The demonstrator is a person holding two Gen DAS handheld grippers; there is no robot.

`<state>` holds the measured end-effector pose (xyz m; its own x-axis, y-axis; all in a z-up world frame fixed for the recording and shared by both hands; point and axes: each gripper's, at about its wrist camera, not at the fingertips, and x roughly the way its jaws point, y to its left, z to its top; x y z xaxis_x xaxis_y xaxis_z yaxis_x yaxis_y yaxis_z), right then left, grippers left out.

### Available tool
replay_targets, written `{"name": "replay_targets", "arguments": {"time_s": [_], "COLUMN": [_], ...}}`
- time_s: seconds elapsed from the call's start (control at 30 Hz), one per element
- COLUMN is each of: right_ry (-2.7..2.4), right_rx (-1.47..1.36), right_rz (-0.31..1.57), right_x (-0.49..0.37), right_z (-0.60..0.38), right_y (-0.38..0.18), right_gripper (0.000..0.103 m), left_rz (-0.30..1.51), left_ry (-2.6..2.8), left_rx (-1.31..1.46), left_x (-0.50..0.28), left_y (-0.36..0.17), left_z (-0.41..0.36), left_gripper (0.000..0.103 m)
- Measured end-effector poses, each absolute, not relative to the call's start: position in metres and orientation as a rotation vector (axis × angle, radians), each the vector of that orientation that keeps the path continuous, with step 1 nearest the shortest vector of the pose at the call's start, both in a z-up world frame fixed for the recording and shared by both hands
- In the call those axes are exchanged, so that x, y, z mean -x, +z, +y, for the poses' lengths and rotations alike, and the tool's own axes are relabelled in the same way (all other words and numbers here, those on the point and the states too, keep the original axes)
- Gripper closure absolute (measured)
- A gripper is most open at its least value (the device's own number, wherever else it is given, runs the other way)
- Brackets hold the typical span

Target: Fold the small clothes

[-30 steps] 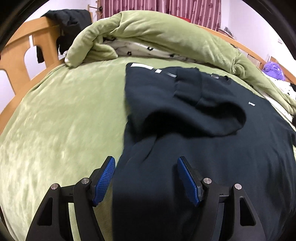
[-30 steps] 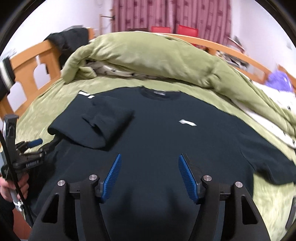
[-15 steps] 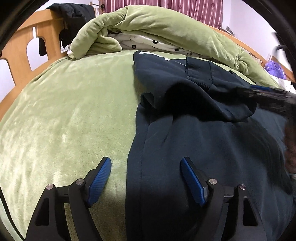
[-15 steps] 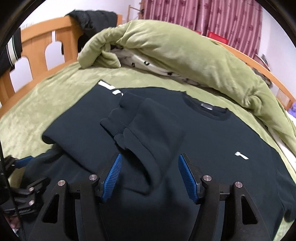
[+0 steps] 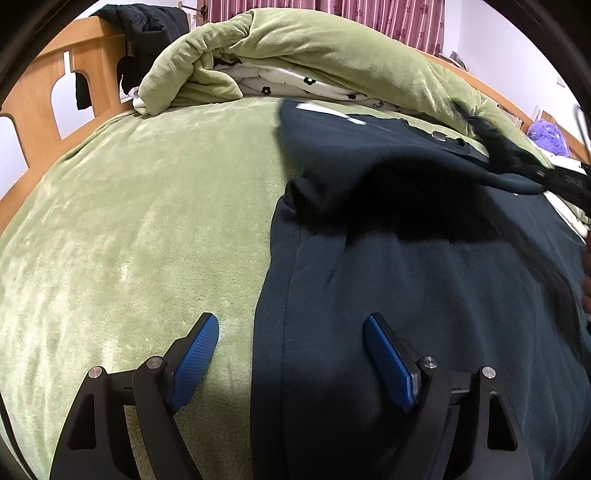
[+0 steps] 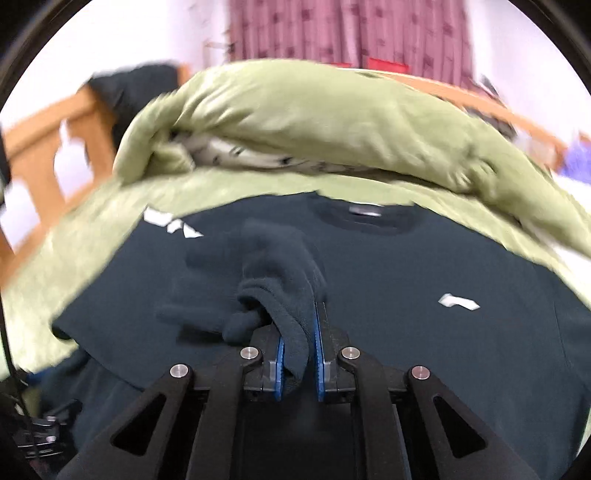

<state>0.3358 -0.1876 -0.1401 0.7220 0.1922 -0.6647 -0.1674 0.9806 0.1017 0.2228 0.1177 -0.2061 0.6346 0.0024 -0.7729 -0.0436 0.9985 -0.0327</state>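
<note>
1. Currently your dark sweatshirt (image 6: 424,295) lies face up, spread flat on the green bed cover (image 5: 140,229), its collar toward the rumpled green duvet (image 6: 314,122) at the far side.
2. Its sleeve (image 6: 280,273) on your left side is already folded in across the chest. Your right gripper (image 6: 298,354) is closing on the ribbed cuff; the cloth sits between the blue pads, pinched.
3. Your left gripper (image 5: 291,365) hovers over the side hem of the body, jaws opening, one pad over the bed cover and one over the cloth. Nothing is between the pads that they press on.
4. Progress, as a judgement: early. One sleeve is brought in; the other sleeve, the sides and the bottom-to-collar fold appear not yet done.
5. Markings: a small white logo (image 6: 458,302) on the chest, white printed shapes (image 6: 170,223) near the shoulder, a pale neck label (image 6: 365,211) inside the collar. None of it is readable; the right wrist view is motion-blurred.
6. Surroundings: wooden bed frame (image 5: 40,107) with a dark garment (image 5: 147,26) draped over it, pink curtains (image 6: 351,33) behind, and a flower-print sheet (image 5: 295,83) under the duvet.
</note>
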Motion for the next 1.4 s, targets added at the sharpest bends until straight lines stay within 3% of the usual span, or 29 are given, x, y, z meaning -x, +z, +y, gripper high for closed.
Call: {"name": "replay_targets", "arguments": {"time_s": [0.27,0.53,0.93,1.0,1.07,1.1,1.13,1.2,1.23,1.4], "right_ry": [0.055,0.023,0.143,0.105,0.085,0.092,0.105,0.106,0.096,0.008], "right_rx": [-0.132,-0.129,0.072,0.103,0.118,0.119,0.101,0.028,-0.003,-0.182], "right_rz": [0.823,0.777,0.761,0.811,0.822,0.824,0.809,0.734,0.712,0.737], "right_x": [-0.306,-0.287,-0.321,-0.334,-0.342,-0.343,-0.342,-0.334,-0.33,-0.32], "right_z": [-0.277,-0.298,-0.227,-0.218,-0.215,-0.215,-0.219,-0.239,-0.25,-0.326], "right_y": [-0.16,-0.155,-0.161,-0.174,-0.181,-0.18,-0.176,-0.16,-0.153,-0.139], "right_gripper": [0.077,0.041,0.03,0.031,0.053,0.073,0.08,0.084,0.093,0.09], "left_rz": [0.887,0.89,0.894,0.894,0.895,0.894,0.894,0.894,0.894,0.894], "left_ry": [0.037,0.044,0.046,0.047,0.048,0.048,0.048,0.047,0.047,0.047], "left_rx": [0.036,0.029,0.025,0.024,0.023,0.024,0.024,0.024,0.024,0.025], "left_x": [-0.223,-0.224,-0.225,-0.226,-0.226,-0.226,-0.226,-0.226,-0.226,-0.226], "left_y": [-0.207,-0.207,-0.208,-0.208,-0.208,-0.208,-0.208,-0.208,-0.208,-0.208], "left_z": [0.113,0.112,0.11,0.109,0.109,0.109,0.109,0.11,0.11,0.11], "left_gripper": [0.021,0.02,0.019,0.019,0.019,0.019,0.019,0.019,0.019,0.019]}}
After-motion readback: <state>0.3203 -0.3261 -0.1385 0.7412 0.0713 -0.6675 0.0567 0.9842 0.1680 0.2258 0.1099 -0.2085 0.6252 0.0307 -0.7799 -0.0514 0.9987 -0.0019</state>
